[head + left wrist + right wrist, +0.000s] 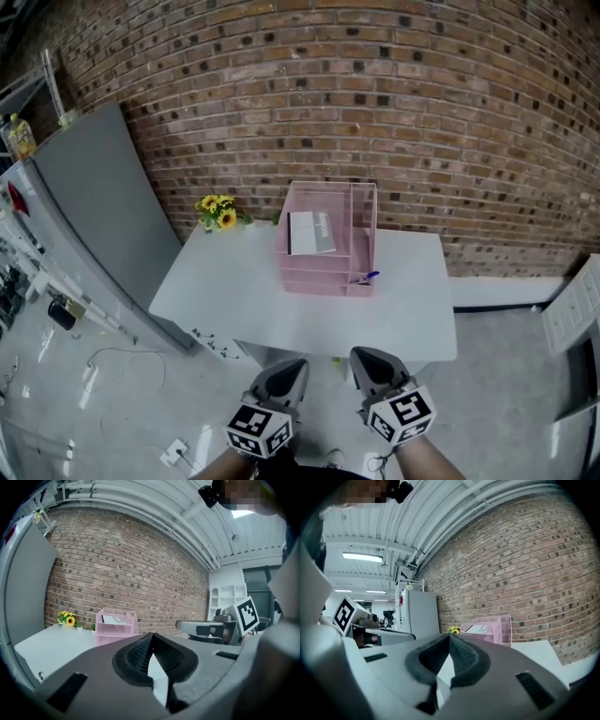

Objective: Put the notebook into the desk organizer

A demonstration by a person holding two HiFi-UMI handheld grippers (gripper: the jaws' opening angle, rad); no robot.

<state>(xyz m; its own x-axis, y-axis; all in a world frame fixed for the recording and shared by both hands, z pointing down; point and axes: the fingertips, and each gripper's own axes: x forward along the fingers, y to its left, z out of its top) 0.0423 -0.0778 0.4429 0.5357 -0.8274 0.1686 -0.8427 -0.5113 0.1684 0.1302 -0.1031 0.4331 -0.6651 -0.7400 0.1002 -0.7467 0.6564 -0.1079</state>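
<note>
A pink wire desk organizer [361, 246] stands at the far middle of a white table [234, 291]. A grey-and-white notebook [310, 232] lies flat in its top tray. Both grippers hover side by side below the table's near edge, well short of the organizer. My left gripper [291, 367] is shut with nothing in it, and so is my right gripper [367, 356]. In the left gripper view the shut pads [140, 654] point toward the organizer [116, 627] and notebook [112, 619]. The right gripper view shows shut pads [461, 656] with the organizer [494, 630] ahead to the right.
A small pot of sunflowers [217, 212] sits at the table's far left corner. A blue pen [368, 277] lies at the organizer's front right. A tall grey cabinet [103, 206] stands left of the table, a brick wall [394, 112] behind it. Cables lie on the floor at left.
</note>
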